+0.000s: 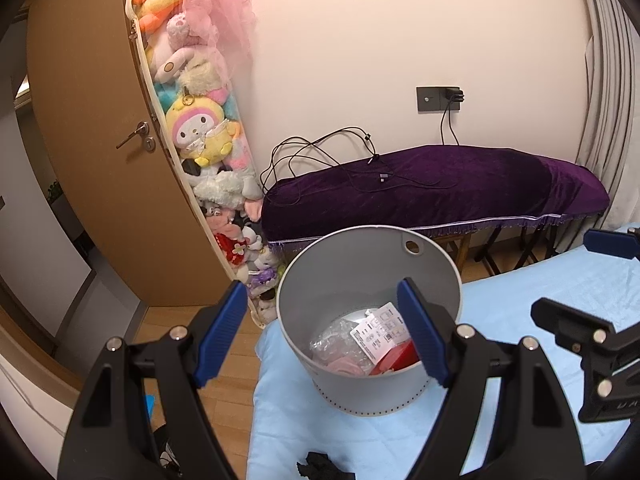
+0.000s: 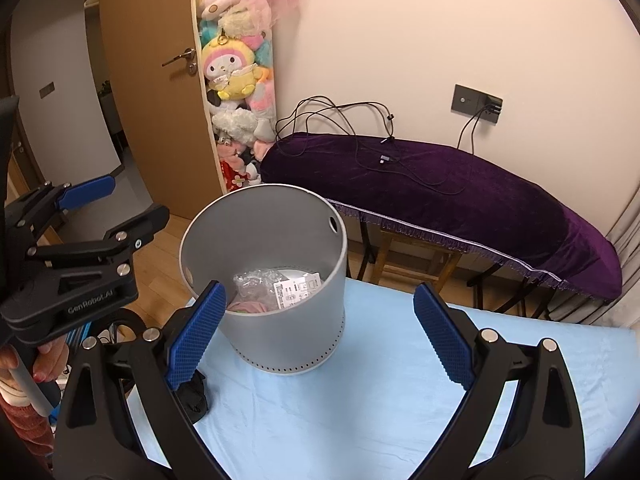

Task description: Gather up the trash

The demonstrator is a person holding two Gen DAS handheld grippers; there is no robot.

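Grey round bin (image 1: 370,280) is set on the light-blue sheet (image 2: 360,420), filled with clear plastic wrap (image 1: 338,342), a printed white paper (image 1: 378,330), pink and red scraps; left gripper (image 1: 324,332) and right gripper (image 2: 316,332) are spread wide, nothing grasped; black crumpled item (image 2: 194,396) is seen beside the bin

The right gripper (image 2: 320,336) is hovering wide open at lower centre, framing the grey bin (image 2: 276,320) sitting on the blue bed (image 2: 360,420).
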